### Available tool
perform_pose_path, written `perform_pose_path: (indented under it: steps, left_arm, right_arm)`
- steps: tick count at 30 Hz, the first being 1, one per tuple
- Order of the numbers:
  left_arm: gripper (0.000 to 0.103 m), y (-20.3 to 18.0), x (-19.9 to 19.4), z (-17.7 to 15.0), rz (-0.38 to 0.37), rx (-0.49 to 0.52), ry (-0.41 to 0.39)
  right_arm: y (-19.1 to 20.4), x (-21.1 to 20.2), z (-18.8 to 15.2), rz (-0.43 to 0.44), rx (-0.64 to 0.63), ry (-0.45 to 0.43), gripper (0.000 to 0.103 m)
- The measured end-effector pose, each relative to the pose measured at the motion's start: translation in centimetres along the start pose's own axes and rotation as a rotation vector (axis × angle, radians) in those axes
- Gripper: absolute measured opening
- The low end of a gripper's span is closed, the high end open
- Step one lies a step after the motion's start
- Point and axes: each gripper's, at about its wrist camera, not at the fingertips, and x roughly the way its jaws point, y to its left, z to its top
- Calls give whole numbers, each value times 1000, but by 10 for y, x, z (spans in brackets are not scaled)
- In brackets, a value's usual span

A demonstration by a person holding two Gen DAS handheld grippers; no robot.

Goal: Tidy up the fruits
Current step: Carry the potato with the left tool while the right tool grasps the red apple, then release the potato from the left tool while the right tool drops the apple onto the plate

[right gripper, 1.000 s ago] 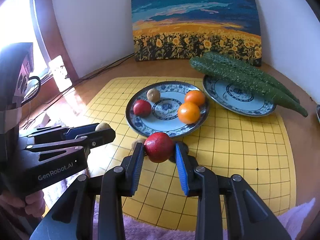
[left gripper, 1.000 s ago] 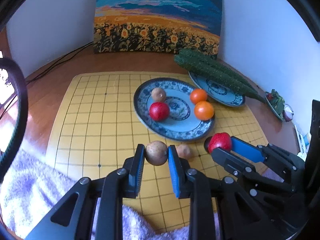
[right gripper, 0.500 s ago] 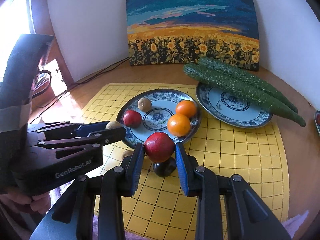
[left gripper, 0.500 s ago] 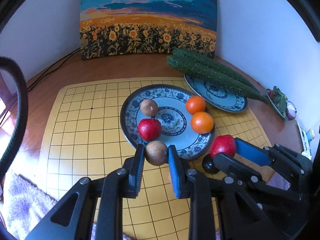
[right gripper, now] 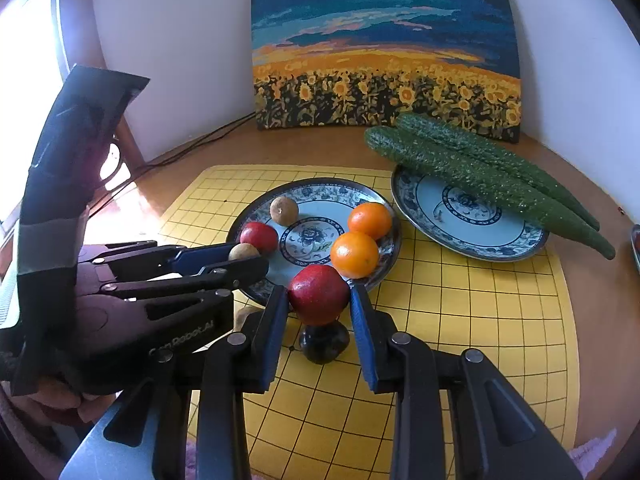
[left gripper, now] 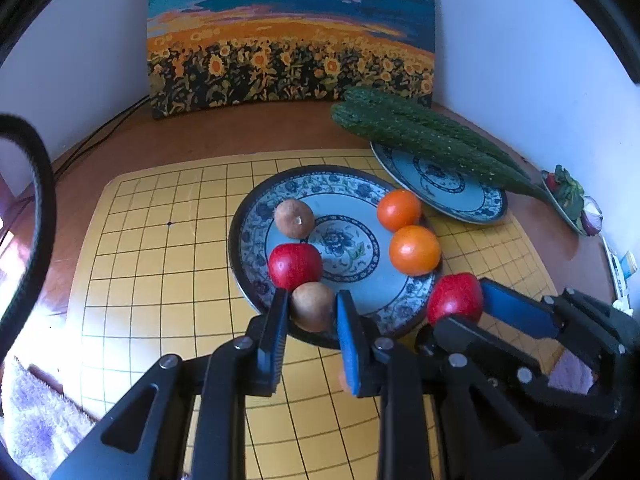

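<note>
Left wrist view shows the left gripper (left gripper: pixel 313 307) clamped on a brown fruit (left gripper: pixel 312 306) at lower centre over the fruit plate (left gripper: pixel 256 216) near rim, while the right gripper (left gripper: pixel 460 300) at lower right grips a red apple (left gripper: pixel 455 298) beside that plate.

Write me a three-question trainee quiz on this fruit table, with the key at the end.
1. True or false: the left gripper is shut on a red apple.
2. How many fruits lie on the near plate?
3. What lies across the far plate? A) two cucumbers B) two oranges C) nothing

Key:
1. False. It is shut on a brown fruit; the right gripper grips the red apple.
2. Four: a second brown fruit, a second red apple and two oranges.
3. A, the cucumbers.
</note>
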Motion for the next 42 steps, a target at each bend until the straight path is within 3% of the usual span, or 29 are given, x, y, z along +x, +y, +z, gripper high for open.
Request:
perform_pose_path:
  steps: [32, 42]
  left_arm:
    - [26, 4, 2, 3, 3, -18, 2]
    - [31, 4, -4, 0, 13, -24, -3]
  right_arm:
    - [-1, 15, 4, 5, -5, 8, 34]
    - [-3, 11, 3, -5, 3, -7, 43]
